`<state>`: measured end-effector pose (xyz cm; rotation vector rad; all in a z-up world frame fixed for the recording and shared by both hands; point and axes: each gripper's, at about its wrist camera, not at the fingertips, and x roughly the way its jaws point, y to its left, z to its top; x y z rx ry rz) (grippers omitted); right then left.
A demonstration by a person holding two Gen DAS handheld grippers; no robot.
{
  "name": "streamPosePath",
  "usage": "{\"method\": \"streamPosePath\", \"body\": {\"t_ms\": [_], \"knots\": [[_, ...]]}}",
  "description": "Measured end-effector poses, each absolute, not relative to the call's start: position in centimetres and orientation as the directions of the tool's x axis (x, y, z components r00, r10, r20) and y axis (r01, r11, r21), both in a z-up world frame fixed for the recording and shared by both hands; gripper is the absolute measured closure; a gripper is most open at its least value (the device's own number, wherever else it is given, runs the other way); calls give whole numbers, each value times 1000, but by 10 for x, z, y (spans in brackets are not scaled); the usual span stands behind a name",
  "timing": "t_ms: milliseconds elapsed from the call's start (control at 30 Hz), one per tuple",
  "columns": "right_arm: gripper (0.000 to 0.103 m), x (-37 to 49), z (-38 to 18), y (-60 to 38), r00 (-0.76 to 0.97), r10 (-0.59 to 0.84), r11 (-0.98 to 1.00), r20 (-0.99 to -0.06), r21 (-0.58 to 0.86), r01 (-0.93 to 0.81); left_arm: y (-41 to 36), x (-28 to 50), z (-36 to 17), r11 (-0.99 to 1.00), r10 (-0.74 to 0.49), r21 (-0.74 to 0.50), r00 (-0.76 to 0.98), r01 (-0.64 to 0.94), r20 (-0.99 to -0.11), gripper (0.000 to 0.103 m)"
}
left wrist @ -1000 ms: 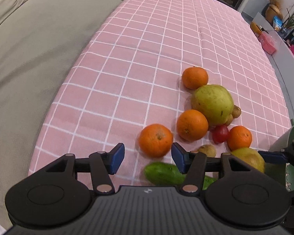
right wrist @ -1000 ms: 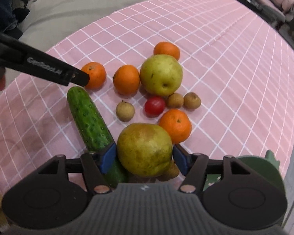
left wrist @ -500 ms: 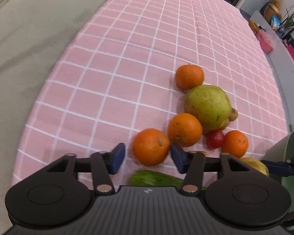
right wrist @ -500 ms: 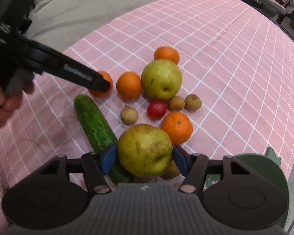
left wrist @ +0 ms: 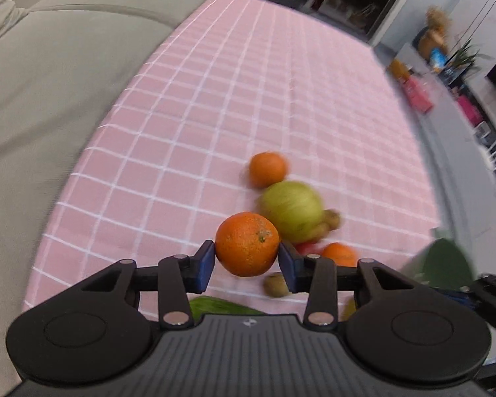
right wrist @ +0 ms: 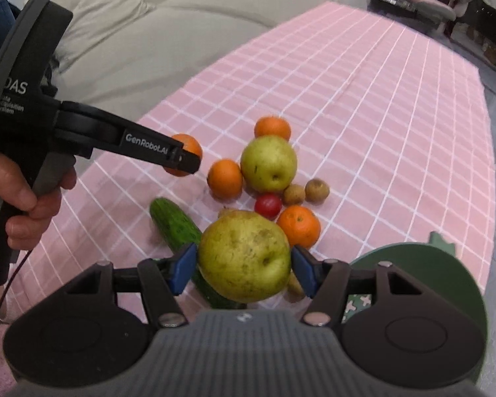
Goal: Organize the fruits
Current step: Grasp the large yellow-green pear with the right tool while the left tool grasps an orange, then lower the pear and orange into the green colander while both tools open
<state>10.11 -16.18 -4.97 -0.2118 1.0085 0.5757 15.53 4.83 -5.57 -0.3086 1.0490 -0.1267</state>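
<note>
My left gripper [left wrist: 246,261] is shut on an orange [left wrist: 247,244] and holds it above the pink checked tablecloth [left wrist: 248,106]; the orange also shows in the right wrist view [right wrist: 188,152]. My right gripper [right wrist: 243,269] is shut on a yellow-green pear [right wrist: 244,256], lifted off the cloth. On the cloth lie a second pear [right wrist: 268,167], three oranges [right wrist: 225,178] [right wrist: 272,128] [right wrist: 299,226], a red tomato [right wrist: 268,205], small brown fruits [right wrist: 317,190] and a cucumber [right wrist: 178,228].
A dark green plate [right wrist: 423,284] sits at the near right, also at the right edge in the left wrist view [left wrist: 441,261]. A grey sofa [left wrist: 49,82] borders the table on the left. A shelf with clutter [left wrist: 446,76] stands far right.
My left gripper closed on the nearest orange and lifted it. My right gripper rose with the pear held in it. The camera views tilted up.
</note>
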Motion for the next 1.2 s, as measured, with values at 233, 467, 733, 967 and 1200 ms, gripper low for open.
{"method": "streamPosePath", "body": {"t_ms": [233,467,733,967,1200], "knots": [[43,81,-15,-197,489,329,876,-808,68,-478,13,139,-33,913,-378,-403,490,59,-785,56],[43,65,-19,-249,503,213,926,-838,9,-378,-49,130,-26,886,-462,-392,413,247,-785,56],[43,58,-53,-290,413,152,940,-898,2,-342,-114,112,-40,851,-471,-346,284,395,-835,56],[43,67,-80,-295,314,157,916,-936,19,-400,-134,111,-63,852,-420,-317,182,418,-889,56],[43,77,-94,-299,253,149,907,-956,30,-421,-142,117,-78,851,-419,-332,145,407,-896,56]]}}
